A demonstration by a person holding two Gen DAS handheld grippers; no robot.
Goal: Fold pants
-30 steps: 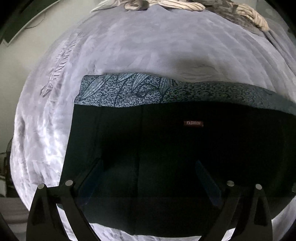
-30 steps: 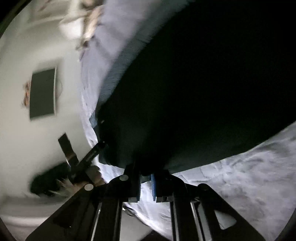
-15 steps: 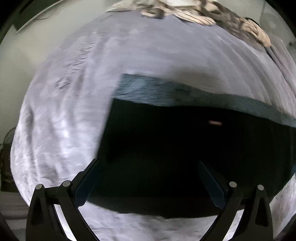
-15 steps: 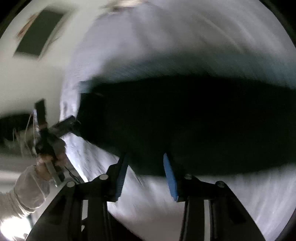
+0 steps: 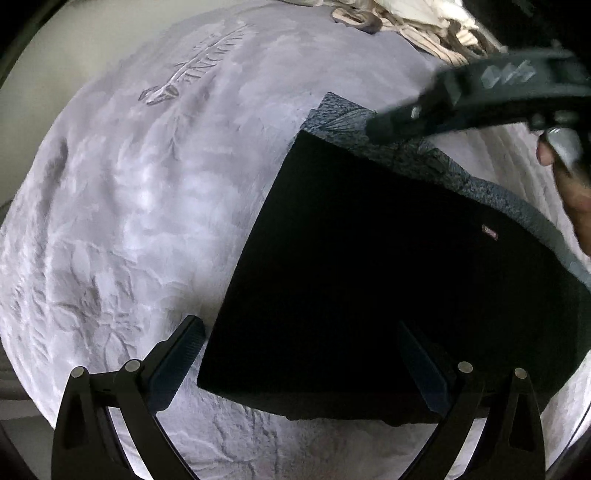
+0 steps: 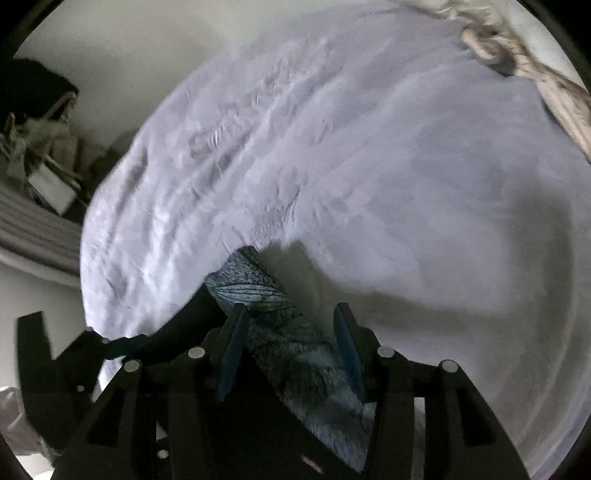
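A pale grey blanket [image 5: 140, 206] with a pressed leaf pattern is filling most of both views. The dark pants [image 5: 388, 280] are lying folded on it, taking up the centre and right of the left wrist view, with a blue-grey patterned band [image 5: 436, 162] running along their upper edge and a small red label [image 5: 489, 232] sitting near the right side. A cream, crumpled cloth [image 5: 413, 26] is bunching at the top of the frame. The left gripper [image 5: 308, 360] is hanging at the bottom with its jaws spread wide — one finger over the blanket, the other over the pants, grasping nothing. The right gripper [image 6: 291, 345] is showing at the bottom centre of its own view, jaws parted, with the patterned band passing between them — untouched by either pad as far as can be seen. In the left wrist view it is reaching in from the upper right over the band.
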